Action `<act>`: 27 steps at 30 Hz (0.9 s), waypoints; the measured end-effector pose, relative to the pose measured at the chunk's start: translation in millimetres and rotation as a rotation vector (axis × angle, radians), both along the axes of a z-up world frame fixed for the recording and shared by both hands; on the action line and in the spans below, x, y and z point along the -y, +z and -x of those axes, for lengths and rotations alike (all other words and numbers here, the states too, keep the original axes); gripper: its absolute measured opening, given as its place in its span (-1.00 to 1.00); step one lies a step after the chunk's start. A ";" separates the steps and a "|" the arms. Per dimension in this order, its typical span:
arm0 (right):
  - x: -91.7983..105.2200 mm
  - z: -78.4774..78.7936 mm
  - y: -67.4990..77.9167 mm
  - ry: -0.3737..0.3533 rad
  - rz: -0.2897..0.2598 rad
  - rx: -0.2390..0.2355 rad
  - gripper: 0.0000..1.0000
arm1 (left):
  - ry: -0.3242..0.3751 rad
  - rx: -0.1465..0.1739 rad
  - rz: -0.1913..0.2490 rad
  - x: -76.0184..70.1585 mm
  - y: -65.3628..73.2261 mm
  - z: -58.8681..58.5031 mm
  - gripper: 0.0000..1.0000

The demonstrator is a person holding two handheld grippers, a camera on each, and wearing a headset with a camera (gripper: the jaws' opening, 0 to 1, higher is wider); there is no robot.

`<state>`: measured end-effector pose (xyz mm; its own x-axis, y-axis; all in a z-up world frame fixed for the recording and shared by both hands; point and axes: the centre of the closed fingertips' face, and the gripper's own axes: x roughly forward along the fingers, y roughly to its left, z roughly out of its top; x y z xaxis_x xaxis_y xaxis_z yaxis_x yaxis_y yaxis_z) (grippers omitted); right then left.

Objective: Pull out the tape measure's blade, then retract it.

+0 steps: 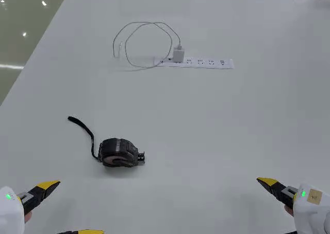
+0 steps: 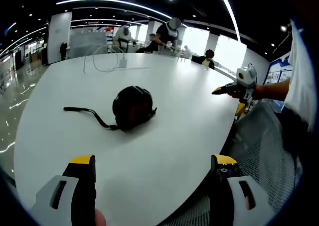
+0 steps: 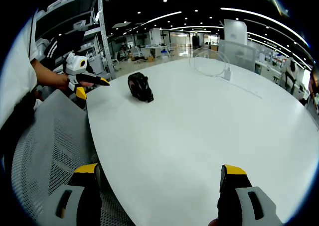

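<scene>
right gripper (image 3: 159,169) is holding its jaws wide apart above the white table (image 3: 199,131); the black tape measure (image 3: 140,86) is lying further ahead, near the table's edge, close to the left gripper (image 3: 91,85), which a hand (image 3: 55,77) is holding.

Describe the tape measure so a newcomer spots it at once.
On the white table, look near left, in front of the white power strip and looped cable. The tape measure is the dark, rounded case trailing a black strap.
</scene>
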<state>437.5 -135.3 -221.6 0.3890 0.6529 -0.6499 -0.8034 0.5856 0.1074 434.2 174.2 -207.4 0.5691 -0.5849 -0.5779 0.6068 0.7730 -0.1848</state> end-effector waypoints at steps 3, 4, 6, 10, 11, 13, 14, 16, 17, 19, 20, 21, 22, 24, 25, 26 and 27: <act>-0.2 0.0 0.1 0.000 -0.001 -0.001 0.98 | 0.001 -0.001 0.000 -0.2 -0.2 0.4 0.87; -0.1 0.0 0.0 0.000 0.000 -0.001 0.98 | 0.001 0.000 -0.001 -0.2 -0.2 0.3 0.87; -0.1 0.1 0.2 0.001 0.000 -0.002 0.98 | 0.002 0.000 0.001 -0.2 0.2 0.2 0.87; -0.3 -0.7 1.0 0.001 0.000 0.000 0.98 | 0.003 0.001 0.000 -1.1 0.0 -0.5 0.87; -0.4 -0.7 1.3 0.001 0.000 0.001 0.98 | 0.003 0.001 0.000 -1.1 0.0 -0.6 0.87; -0.1 -0.7 1.0 0.001 0.001 0.001 0.98 | 0.002 0.001 0.000 -0.9 0.3 -0.8 0.87; -0.1 -0.5 1.0 0.001 0.001 0.001 0.98 | 0.001 0.002 0.000 -0.8 0.3 -1.0 0.87; -0.1 -0.2 0.9 0.002 0.001 0.001 0.98 | 0.001 0.001 -0.001 -0.7 0.2 -1.1 0.87; 0.1 -0.2 0.7 0.002 0.002 0.001 0.98 | 0.002 0.001 0.000 -0.4 0.4 -1.1 0.87; -0.2 -0.5 0.3 0.003 0.001 0.000 0.98 | 0.000 0.002 0.000 0.1 0.4 -1.5 0.87; -0.9 -1.6 0.1 0.006 0.001 0.000 0.98 | -0.001 0.002 -0.001 0.4 0.3 -2.1 0.87; -1.5 -2.8 -0.1 0.008 0.001 0.000 0.98 | -0.003 0.002 0.000 0.8 0.5 -3.0 0.87; -2.5 -4.2 -0.3 0.012 0.001 0.001 0.98 | -0.005 0.003 0.000 1.4 0.6 -4.1 0.87; -4.6 -7.7 0.0 0.022 0.003 0.005 0.98 | -0.015 0.009 -0.009 2.8 0.8 -7.3 0.87; -5.2 -9.3 0.4 0.024 0.001 0.007 0.98 | -0.019 0.012 -0.010 3.5 1.2 -8.4 0.87; -6.5 -11.4 1.5 0.026 -0.002 0.010 0.98 | -0.023 0.014 -0.012 4.2 1.7 -10.2 0.87; -7.3 -12.6 1.7 0.028 -0.002 0.010 0.98 | -0.024 0.016 -0.012 4.5 2.1 -11.4 0.87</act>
